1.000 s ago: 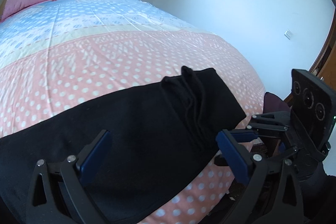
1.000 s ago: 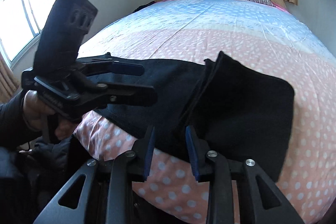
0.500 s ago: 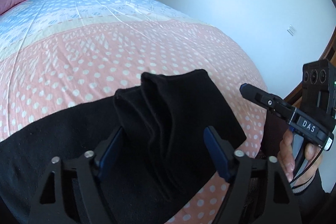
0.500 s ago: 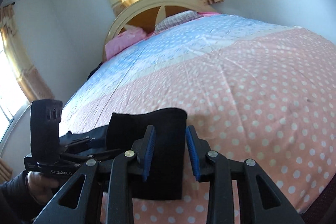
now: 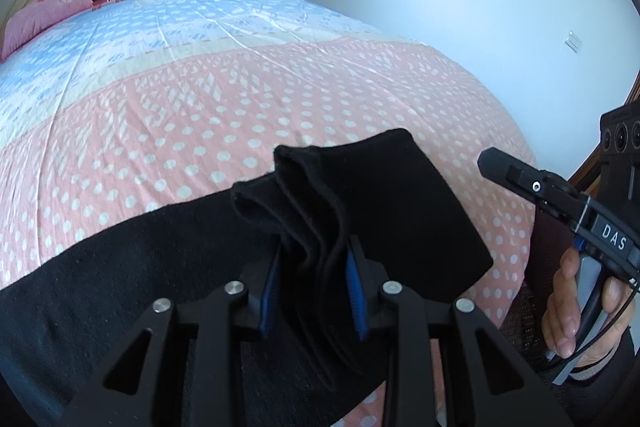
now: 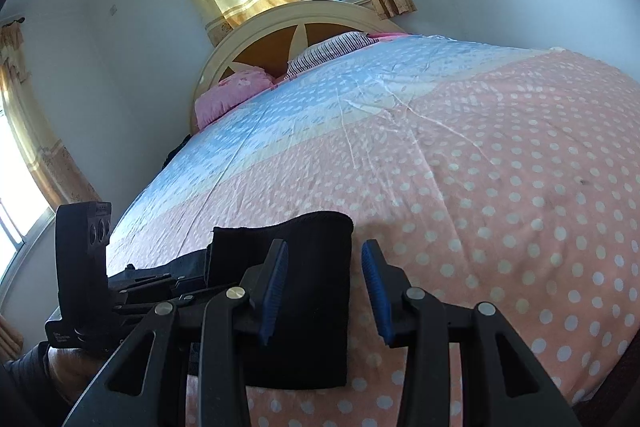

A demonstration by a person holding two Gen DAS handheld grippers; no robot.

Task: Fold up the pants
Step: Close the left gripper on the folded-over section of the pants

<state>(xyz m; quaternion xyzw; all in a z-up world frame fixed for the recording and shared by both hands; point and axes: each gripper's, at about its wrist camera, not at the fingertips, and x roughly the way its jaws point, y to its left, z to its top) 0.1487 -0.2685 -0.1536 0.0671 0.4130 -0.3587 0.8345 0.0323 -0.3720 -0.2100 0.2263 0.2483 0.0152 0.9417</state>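
Pants (image 5: 168, 267), black, lie across the near edge of the bed (image 5: 280, 87), with one end already doubled over into a thick, layered flap. Your left gripper (image 5: 312, 287) has just been closing and now clamps the bunched folds of that flap between its blue pads (image 5: 269, 287); the hold sits where the layers stack, presumably so that all of them travel together when the flap is carried across. Your right gripper (image 6: 325, 291) stands slack at the flap's outer edge: its jaws have just been opening, the left pad overlaps the cloth, the right pad hangs over bare polka-dot sheet, and nothing is pinched between them. In the left wrist view your right hand (image 5: 576, 303) holds that tool clear of the fabric, off the bed's corner. The long remainder of the garment stretches flat to the left, which suggests a further fold is still due. Headboard (image 6: 288, 43) and pillows lie well apart from the work.
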